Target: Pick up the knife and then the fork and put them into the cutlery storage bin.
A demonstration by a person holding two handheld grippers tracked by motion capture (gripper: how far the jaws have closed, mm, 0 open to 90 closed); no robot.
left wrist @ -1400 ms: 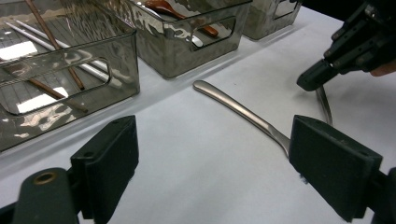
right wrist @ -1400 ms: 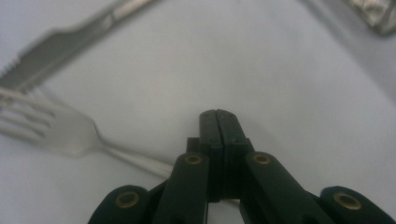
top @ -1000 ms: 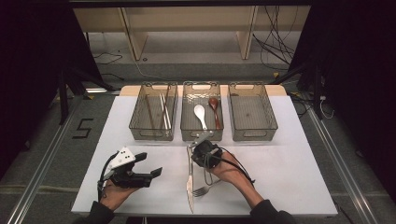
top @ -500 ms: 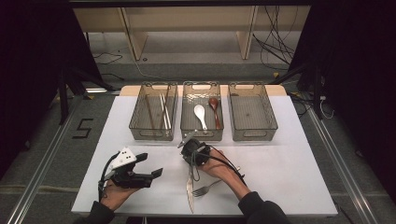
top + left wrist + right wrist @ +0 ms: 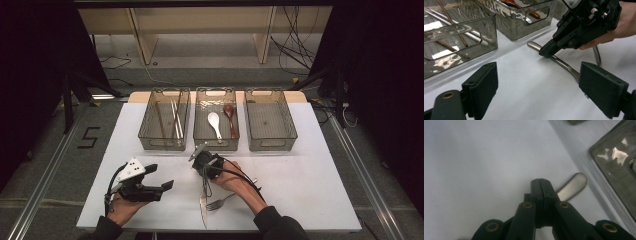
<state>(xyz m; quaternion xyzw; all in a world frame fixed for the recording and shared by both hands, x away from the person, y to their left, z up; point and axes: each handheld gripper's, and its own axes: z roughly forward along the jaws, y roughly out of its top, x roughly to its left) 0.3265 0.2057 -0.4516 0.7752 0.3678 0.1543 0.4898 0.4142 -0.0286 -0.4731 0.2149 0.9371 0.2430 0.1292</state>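
Observation:
A steel knife (image 5: 203, 209) lies lengthwise on the white table (image 5: 310, 185), with a fork (image 5: 219, 202) beside it. My right gripper (image 5: 200, 159) is shut, and its tips rest on the knife's handle (image 5: 560, 62) near the rounded end. In the right gripper view the closed jaws of the right gripper (image 5: 540, 183) cover part of the handle (image 5: 573, 185), with nothing between the pads. My left gripper (image 5: 160, 176) sits low at the front left, open and empty. In the left gripper view its wide-apart pads (image 5: 484, 85) frame the bare table and the right gripper (image 5: 546, 52).
Three clear bins stand in a row at the back. The left bin (image 5: 145, 135) holds chopsticks (image 5: 175, 117). The middle bin (image 5: 216, 144) holds a white spoon (image 5: 214, 122) and a brown spoon (image 5: 230, 114). The right bin (image 5: 270, 142) has nothing in it.
My right gripper has moved left and slightly down along the knife, onto its handle end. The left gripper has stayed where it was.

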